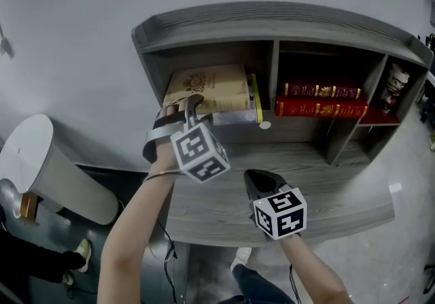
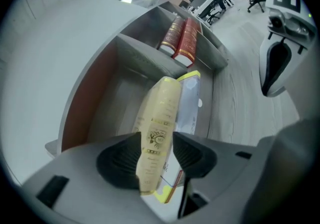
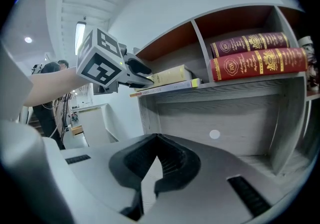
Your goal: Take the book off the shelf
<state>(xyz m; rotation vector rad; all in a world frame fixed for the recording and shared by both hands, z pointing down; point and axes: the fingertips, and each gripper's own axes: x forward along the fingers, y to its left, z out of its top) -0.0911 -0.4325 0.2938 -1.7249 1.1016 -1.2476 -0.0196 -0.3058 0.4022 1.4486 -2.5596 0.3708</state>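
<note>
Head view: from above, steeply down onto the shelf (image 1: 272,20) top and front; left gripper view: rolled sideways, close against the cream book (image 2: 157,133), looking into its bay; right gripper view: lower, near level, set farther back, facing the shelf front; all three share the red books (image 1: 319,98).

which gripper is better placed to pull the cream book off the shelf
Left: the left gripper straddles the cream hardback book; the right gripper sits lower, away from it, shut and empty.

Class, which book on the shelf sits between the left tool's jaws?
The cream book atop the left compartment's pile; the two red books lie in the middle compartment.
</note>
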